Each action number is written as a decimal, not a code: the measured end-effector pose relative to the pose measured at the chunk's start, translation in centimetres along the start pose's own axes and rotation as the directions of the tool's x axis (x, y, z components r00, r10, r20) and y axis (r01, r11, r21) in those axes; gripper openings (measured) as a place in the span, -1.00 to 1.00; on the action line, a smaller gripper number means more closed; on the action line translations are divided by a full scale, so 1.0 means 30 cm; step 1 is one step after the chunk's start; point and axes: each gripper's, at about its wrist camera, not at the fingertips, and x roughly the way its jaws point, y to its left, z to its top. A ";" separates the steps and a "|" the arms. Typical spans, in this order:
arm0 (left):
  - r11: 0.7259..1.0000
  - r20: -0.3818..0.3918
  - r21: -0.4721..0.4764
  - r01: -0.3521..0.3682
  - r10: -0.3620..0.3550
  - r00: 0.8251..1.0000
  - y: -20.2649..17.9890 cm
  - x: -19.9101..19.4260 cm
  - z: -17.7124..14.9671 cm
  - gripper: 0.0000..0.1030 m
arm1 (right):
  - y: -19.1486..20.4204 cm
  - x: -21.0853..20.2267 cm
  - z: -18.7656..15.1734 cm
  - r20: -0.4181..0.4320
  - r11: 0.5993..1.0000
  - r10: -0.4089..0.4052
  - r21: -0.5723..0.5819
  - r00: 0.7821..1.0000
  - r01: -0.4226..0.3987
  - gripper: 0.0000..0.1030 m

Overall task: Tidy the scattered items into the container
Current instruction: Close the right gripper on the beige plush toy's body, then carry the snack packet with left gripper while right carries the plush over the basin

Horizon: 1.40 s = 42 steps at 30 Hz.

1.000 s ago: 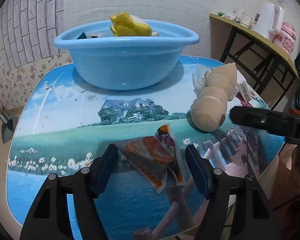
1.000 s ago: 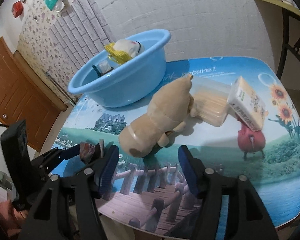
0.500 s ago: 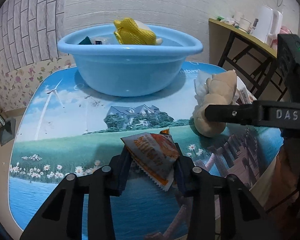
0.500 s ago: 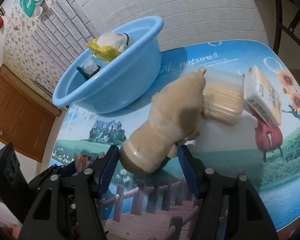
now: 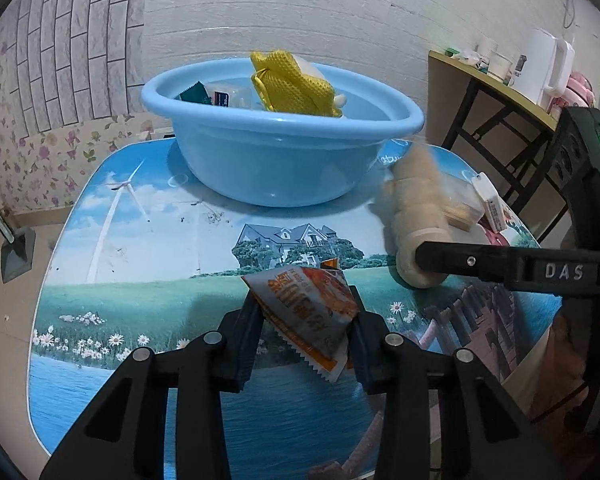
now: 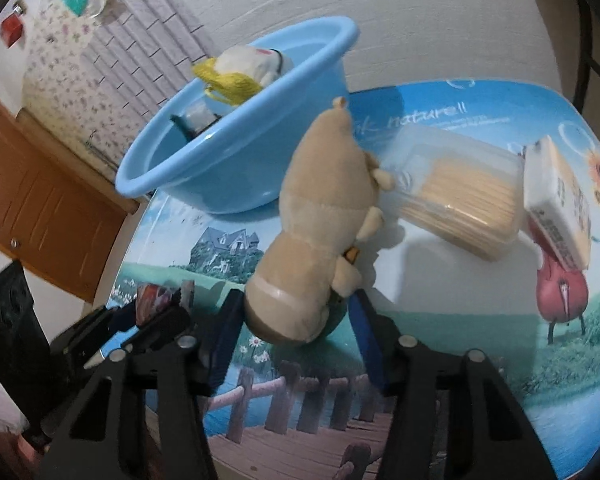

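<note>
While both tools sit low over the printed table (image 5: 148, 300), contents run as follows, near to far. Left gripper (image 5: 306, 330): both fingers pressed against an orange-and-silver snack packet (image 5: 310, 312), which is clamped between them and raised off the tabletop at the near edge. Right gripper (image 6: 296, 328): fingers set either side of the base of a tan plush toy (image 6: 320, 220), pads touching or nearly touching it; whether the grip is firm cannot be told. Plush leans away toward the basin, its far end against a clear tub of wooden sticks (image 6: 464, 196). Small white carton (image 6: 560, 204), propped against that tub on the right. Blue basin (image 5: 276, 156), at the far side of the table, holding a yellow mesh item (image 5: 292, 84), a dark packet (image 5: 196, 94) and a small white pack (image 5: 228, 98).
</note>
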 end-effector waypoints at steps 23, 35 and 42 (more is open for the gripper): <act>1.000 0.103 -0.003 -0.002 0.003 0.995 -0.007 -0.147 0.085 -0.26 | -0.037 -0.306 -0.073 0.148 0.998 0.008 -0.064 0.989 0.001 -0.27; 1.000 0.126 0.004 0.020 -0.021 0.992 -0.016 -0.183 0.200 -0.26 | 0.069 -0.356 0.017 0.230 0.990 0.070 -0.137 0.971 -0.039 -0.27; 0.999 0.102 0.024 0.023 -0.025 0.994 -0.007 -0.157 0.321 -0.26 | 0.111 -0.347 0.096 0.258 0.988 0.096 -0.139 0.961 -0.061 -0.27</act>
